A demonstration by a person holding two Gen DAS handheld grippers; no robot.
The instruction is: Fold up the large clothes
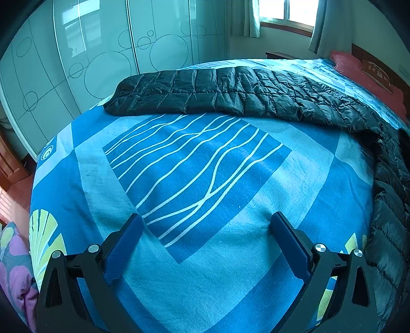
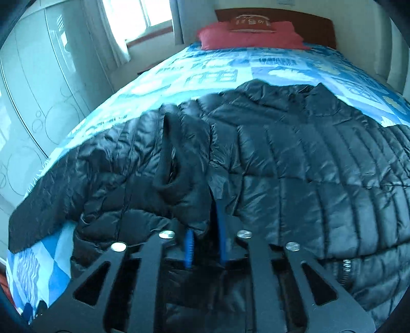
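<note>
A black quilted down jacket (image 2: 294, 158) lies spread on the blue patterned bed. My right gripper (image 2: 205, 217) is shut on a sleeve of the jacket (image 2: 179, 158), held up over the body of the coat; the fingertips are hidden in the fabric. In the left wrist view the other sleeve (image 1: 205, 92) stretches across the far side of the bed, and the coat's body (image 1: 389, 205) hangs at the right edge. My left gripper (image 1: 205, 225) is open and empty, low over the bare bedsheet (image 1: 192, 166), well short of the sleeve.
Red pillows (image 2: 251, 35) and a wooden headboard (image 2: 307, 20) stand at the bed's head. A glass-front wardrobe (image 1: 89, 59) runs along the left side, a curtained window (image 1: 284, 12) behind. A purple patterned quilt (image 1: 15, 269) lies at the lower left.
</note>
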